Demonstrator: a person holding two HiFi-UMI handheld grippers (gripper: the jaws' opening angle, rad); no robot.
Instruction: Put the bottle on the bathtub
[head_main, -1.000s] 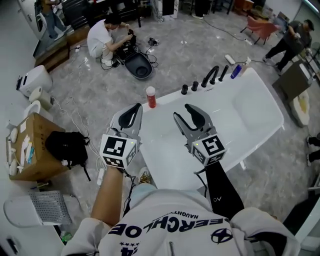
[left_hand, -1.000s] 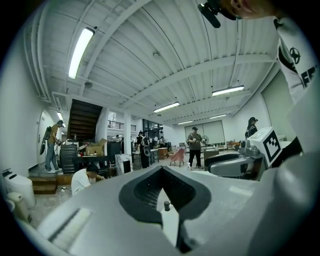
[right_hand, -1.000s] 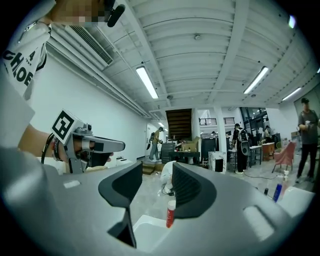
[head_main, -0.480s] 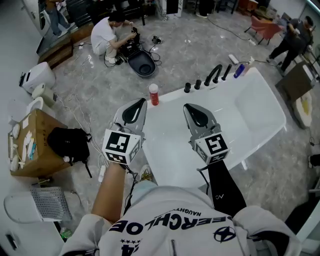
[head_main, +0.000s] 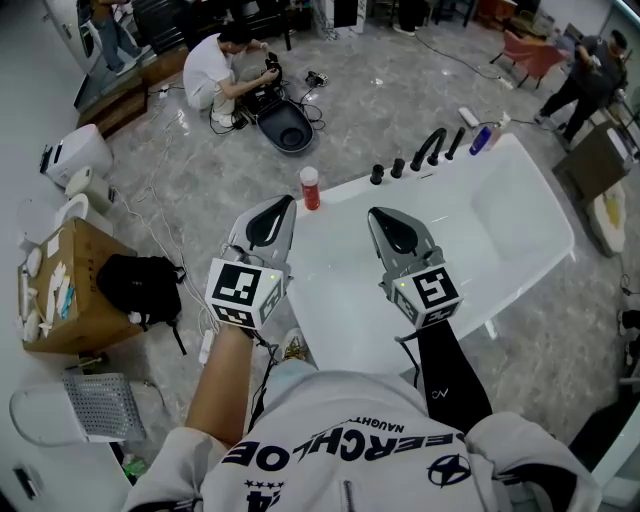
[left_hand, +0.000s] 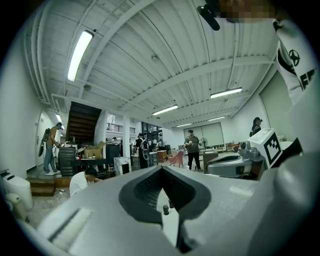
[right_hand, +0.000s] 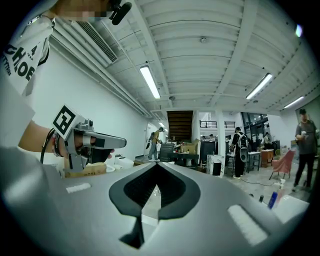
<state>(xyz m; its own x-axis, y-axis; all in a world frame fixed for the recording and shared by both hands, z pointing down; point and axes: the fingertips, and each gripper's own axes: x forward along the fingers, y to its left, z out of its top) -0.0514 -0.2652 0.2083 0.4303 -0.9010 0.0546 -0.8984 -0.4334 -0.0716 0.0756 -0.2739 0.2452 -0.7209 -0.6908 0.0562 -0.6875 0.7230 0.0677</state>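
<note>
A red bottle (head_main: 311, 188) with a white cap stands upright at the left corner of the white bathtub's rim (head_main: 340, 190), by the black knobs. In the head view my left gripper (head_main: 275, 208) hovers just below the bottle, off the tub's left edge, shut and empty. Over the tub's inside my right gripper (head_main: 386, 217) is also shut on nothing. The left gripper view shows the pads met at the tip (left_hand: 161, 168) and the right gripper view shows the same (right_hand: 157, 164). The bottle is not visible in either gripper view.
A black faucet (head_main: 432, 148) and a blue bottle (head_main: 481, 140) stand on the tub's far rim. On the floor to the left are a cardboard box (head_main: 60, 290), a black bag (head_main: 135, 290) and a white basket (head_main: 95, 405). A person (head_main: 215, 70) crouches beyond; another (head_main: 585, 65) stands at right.
Both grippers' jaws, slightly apart a second ago, have come together. Both have edged a little towards the tub's far side. The bottle has stayed put.
</note>
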